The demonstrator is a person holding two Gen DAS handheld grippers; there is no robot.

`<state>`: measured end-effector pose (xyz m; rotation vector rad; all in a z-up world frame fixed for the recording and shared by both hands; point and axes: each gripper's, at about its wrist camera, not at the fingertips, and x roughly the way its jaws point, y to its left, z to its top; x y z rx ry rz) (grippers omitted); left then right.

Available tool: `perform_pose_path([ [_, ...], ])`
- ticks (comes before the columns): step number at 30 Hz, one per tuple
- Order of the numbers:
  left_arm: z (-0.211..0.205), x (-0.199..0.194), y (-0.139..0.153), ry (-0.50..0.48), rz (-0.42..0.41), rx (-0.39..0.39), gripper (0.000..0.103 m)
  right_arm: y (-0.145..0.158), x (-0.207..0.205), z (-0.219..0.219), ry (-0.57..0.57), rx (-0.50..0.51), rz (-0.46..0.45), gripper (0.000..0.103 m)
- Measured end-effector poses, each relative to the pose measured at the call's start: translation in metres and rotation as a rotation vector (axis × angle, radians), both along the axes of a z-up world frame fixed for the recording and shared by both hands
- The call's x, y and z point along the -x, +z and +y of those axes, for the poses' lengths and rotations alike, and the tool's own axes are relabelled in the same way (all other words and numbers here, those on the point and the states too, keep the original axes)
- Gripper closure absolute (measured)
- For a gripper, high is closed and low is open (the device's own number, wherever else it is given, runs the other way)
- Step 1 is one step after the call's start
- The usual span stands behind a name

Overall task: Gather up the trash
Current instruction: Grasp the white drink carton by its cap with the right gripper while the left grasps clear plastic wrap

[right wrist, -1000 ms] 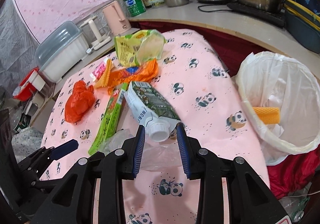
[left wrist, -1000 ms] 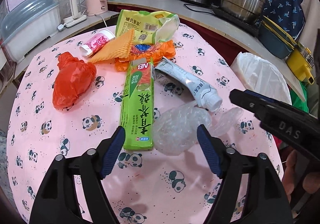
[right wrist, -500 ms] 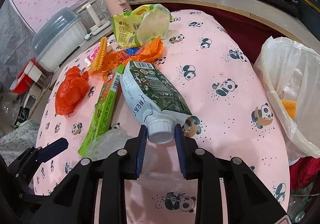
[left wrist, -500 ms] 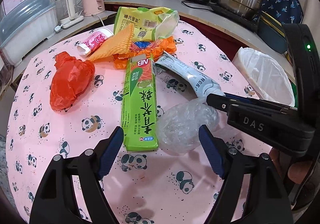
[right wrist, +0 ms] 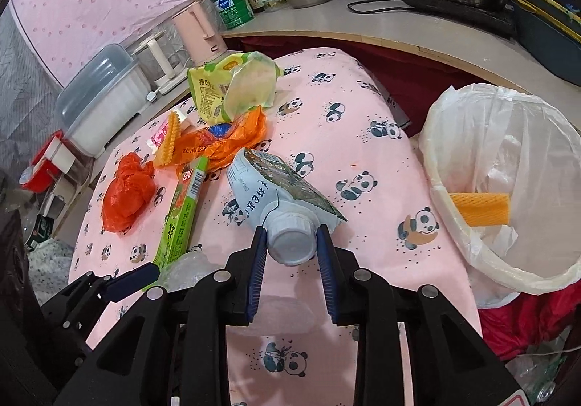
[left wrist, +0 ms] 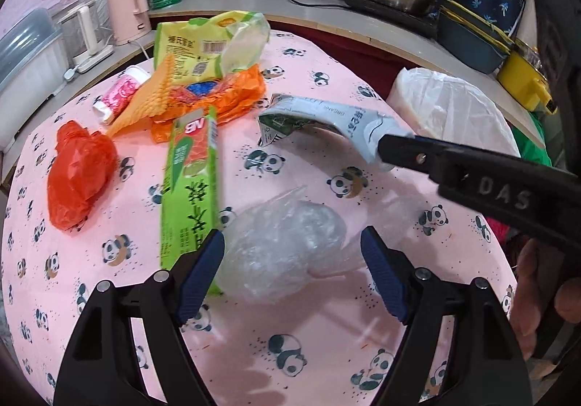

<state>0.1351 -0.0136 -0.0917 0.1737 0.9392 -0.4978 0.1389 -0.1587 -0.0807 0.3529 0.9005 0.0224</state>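
My right gripper (right wrist: 291,231) is shut on the white cap of a flattened green-and-white drink carton (right wrist: 276,184). In the left wrist view the carton (left wrist: 326,115) hangs tilted above the cloth from that black finger (left wrist: 406,150). My left gripper (left wrist: 292,237) points down at a crumpled clear plastic bag (left wrist: 276,260). Its jaws are closing, the bag lies between them, and the blue pads do not touch it. A long green box (left wrist: 189,195) lies just left of the bag. The bin with a white liner (right wrist: 454,224) stands off the table's right edge and holds an orange foam net (right wrist: 479,208).
More litter lies on the pink panda tablecloth (left wrist: 290,351): a red plastic bag (left wrist: 80,173), an orange wrapper (left wrist: 218,93), a yellow-green snack bag (left wrist: 203,46) and a pink cup (left wrist: 120,93). Pots, a kettle and jars crowd the counter (left wrist: 326,13) behind.
The right gripper has closed on the carton's cap and raised the carton off the cloth. The left gripper has moved forward, so the clear bag now sits between its fingers.
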Motion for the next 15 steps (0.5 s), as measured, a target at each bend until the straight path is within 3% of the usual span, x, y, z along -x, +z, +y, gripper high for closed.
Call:
perform_pose_path([
  [7,-0.015,-0.003,-0.012,-0.024,0.037,-0.010,0.063,0.006,0.011,-0.015,-0.021,-0.009,-0.020,0.076],
  [9,-0.017,-0.002,-0.011,-0.025,0.033,-0.012,0.076,0.010,0.015,-0.017,-0.028,-0.005,-0.032,0.076],
  [13,-0.020,-0.002,-0.006,-0.011,0.033,-0.004,0.092,0.020,0.022,-0.024,-0.043,-0.002,-0.060,0.076],
  [15,-0.021,-0.002,-0.003,-0.005,0.032,0.004,0.093,0.027,0.024,-0.028,-0.052,-0.003,-0.078,0.076],
])
